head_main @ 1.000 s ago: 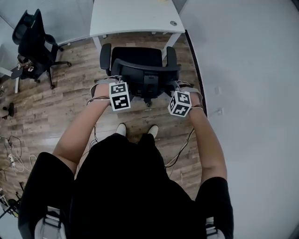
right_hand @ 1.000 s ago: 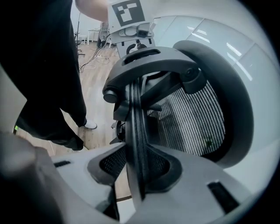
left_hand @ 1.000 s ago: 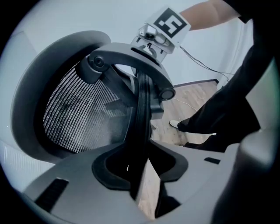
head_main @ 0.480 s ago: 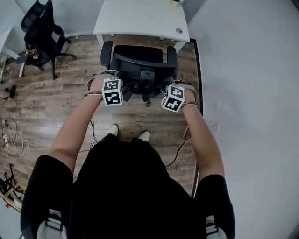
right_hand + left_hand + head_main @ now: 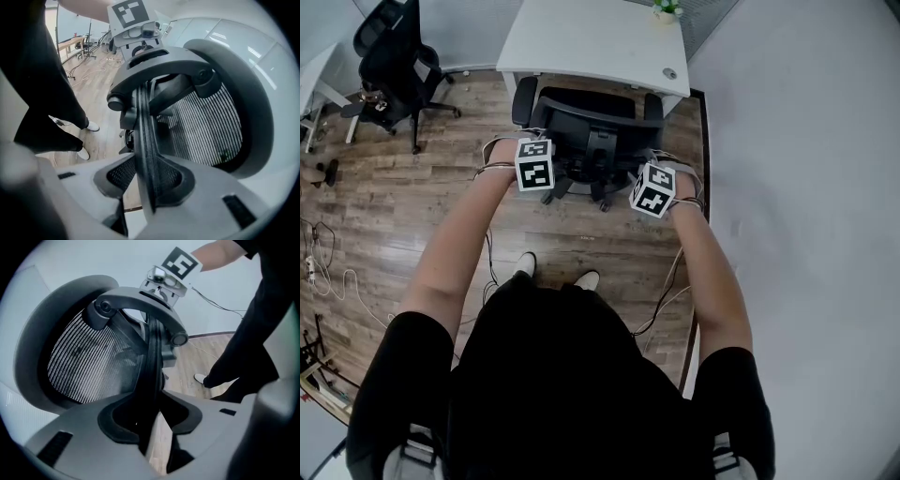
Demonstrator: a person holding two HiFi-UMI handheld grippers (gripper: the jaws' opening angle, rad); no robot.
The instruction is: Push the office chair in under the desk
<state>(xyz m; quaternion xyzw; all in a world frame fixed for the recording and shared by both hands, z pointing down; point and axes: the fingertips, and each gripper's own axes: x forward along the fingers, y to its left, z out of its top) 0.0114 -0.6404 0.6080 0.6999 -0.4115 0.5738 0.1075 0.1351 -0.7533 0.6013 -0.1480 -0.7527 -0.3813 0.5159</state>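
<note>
The black office chair [image 5: 581, 117] stands with its seat partly under the white desk [image 5: 591, 42], its mesh backrest toward me. My left gripper [image 5: 542, 142] holds the backrest's left edge, and my right gripper [image 5: 649, 161] holds its right edge. In the left gripper view the backrest rim [image 5: 152, 357] runs between the jaws of the left gripper [image 5: 152, 413], which grip it. Likewise, in the right gripper view the rim [image 5: 143, 131] is clamped in the right gripper [image 5: 145, 180]. Each gripper view shows the other gripper across the backrest.
A second black office chair [image 5: 394, 56] stands at the far left. Cables [image 5: 319, 272] lie on the wood floor at the left. A pale wall [image 5: 797, 187] runs along the right, close to the desk. A small plant [image 5: 666, 9] sits on the desk's far corner.
The chair has rolled forward, further under the desk. Both grippers went forward with its backrest, and the person's feet stepped after it.
</note>
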